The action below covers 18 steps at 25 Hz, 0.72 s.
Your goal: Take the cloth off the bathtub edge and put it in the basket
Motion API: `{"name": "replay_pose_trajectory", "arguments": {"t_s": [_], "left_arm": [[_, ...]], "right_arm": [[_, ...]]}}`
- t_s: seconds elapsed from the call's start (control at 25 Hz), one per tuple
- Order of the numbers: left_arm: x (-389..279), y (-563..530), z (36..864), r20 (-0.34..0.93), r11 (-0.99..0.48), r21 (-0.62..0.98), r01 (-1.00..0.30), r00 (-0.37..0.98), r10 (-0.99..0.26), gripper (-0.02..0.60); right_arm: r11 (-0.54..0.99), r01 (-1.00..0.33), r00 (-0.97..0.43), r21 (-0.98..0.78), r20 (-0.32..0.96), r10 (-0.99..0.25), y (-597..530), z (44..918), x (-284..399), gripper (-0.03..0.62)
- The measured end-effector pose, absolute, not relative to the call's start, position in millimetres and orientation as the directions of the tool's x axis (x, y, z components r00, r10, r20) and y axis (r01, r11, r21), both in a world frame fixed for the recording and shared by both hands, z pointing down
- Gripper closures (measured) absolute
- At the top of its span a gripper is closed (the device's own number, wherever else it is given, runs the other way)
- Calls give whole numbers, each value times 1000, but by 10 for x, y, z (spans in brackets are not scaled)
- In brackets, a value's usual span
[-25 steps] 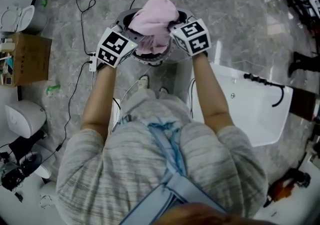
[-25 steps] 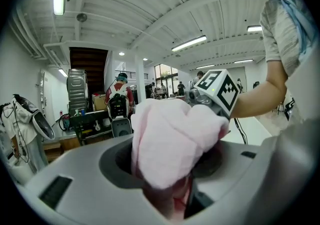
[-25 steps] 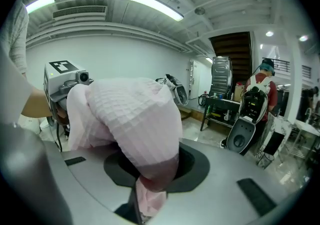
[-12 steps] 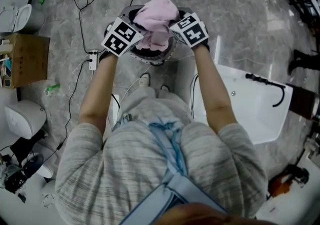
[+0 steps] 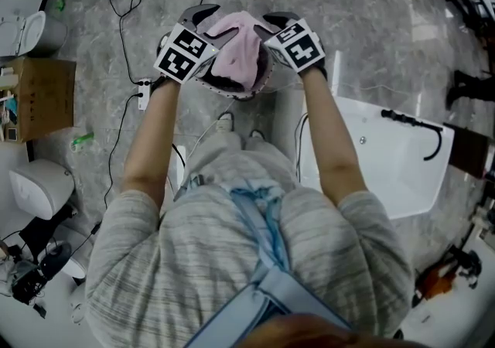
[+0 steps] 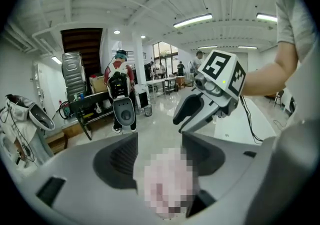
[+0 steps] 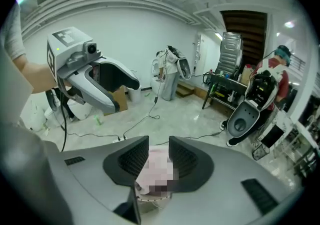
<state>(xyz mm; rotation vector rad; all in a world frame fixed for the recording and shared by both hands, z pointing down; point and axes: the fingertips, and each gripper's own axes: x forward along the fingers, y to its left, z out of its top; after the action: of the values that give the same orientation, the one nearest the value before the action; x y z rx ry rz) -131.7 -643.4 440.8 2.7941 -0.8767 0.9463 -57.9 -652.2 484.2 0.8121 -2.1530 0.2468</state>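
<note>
The pink cloth [image 5: 238, 52] lies bunched in the round grey basket [image 5: 232, 90] on the floor ahead of me. My left gripper [image 5: 203, 18] is at the cloth's left edge. Its jaws have just been opening, and the cloth [image 6: 170, 184] sits loose low in the wide gap of the left gripper [image 6: 160, 141]. My right gripper [image 5: 272, 23] is at the cloth's right edge. In the right gripper view, the right gripper [image 7: 159, 146] is shut on a fold of cloth [image 7: 157, 169] that fills the narrow gap. The basket's inside is mostly hidden by the cloth.
The white bathtub [image 5: 387, 161] stands to my right. A cardboard box [image 5: 39, 99] and white fixtures [image 5: 42, 188] stand at the left. Black cables [image 5: 116, 6] and a power strip [image 5: 143, 93] lie on the marble floor near the basket.
Both grippers and the cloth have sunk; the cloth, which stood piled above the basket rim, now sits lower in it. The left jaws have spread apart.
</note>
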Motion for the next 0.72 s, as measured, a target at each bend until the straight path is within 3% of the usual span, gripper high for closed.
{"name": "replay_pose_trajectory", "arguments": {"t_s": [0.52, 0.72], "left_arm": [[-1326, -6277, 4412, 566, -830, -77, -552, 661, -492, 320], [-1290, -6217, 4297, 507, -827, -43, -560, 701, -501, 320]], "right_arm": [[725, -689, -538, -7, 676, -504, -6341, 4762, -557, 493], [710, -701, -588, -61, 612, -528, -6237, 4631, -585, 494]]}}
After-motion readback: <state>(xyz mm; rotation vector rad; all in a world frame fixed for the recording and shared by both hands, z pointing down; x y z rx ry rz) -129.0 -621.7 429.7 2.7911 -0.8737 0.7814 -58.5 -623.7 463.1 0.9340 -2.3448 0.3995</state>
